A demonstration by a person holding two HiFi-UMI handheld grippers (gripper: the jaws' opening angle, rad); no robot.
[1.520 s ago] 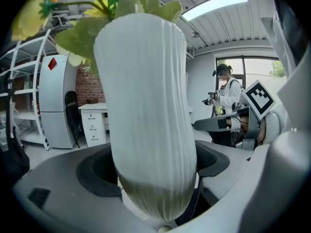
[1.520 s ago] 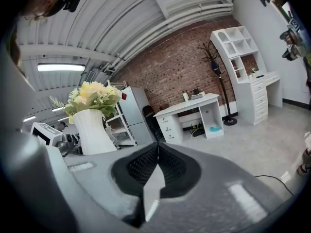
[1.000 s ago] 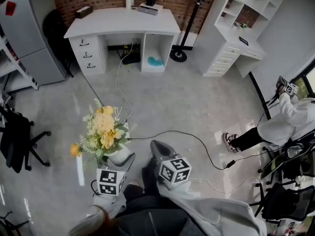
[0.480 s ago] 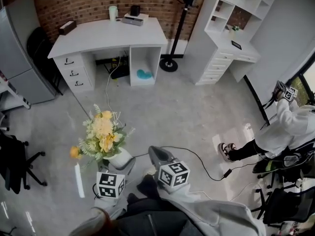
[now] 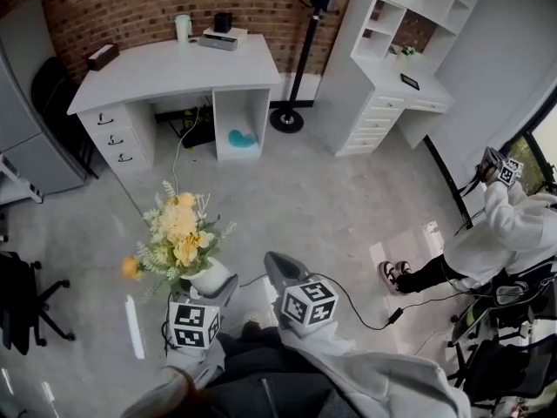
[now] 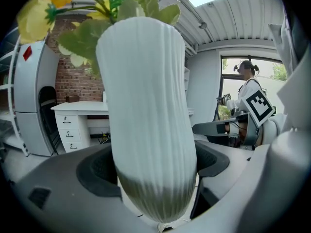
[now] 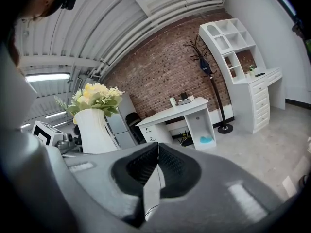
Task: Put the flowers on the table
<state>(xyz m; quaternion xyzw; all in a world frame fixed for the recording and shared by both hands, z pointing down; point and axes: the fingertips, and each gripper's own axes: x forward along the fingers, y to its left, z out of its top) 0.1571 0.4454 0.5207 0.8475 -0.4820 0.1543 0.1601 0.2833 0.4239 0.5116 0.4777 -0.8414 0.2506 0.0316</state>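
Note:
A white ribbed vase with yellow flowers is carried above the floor at the lower left of the head view. My left gripper is shut on the vase, which fills the left gripper view between the jaws. My right gripper sits just right of it, shut and empty, jaws touching. The vase and flowers show at left in the right gripper view. The white desk stands ahead against the brick wall; also the desk shows in the right gripper view.
On the desk stand a cup, a dark box and a small case. A white shelf unit and a coat stand are at the right. Cables cross the floor. A person stands far right. An office chair is at the left.
The desk and shelf unit have slid left and nearer in the head view as I walk forward. The vase stays held in the left gripper; the right gripper stays shut.

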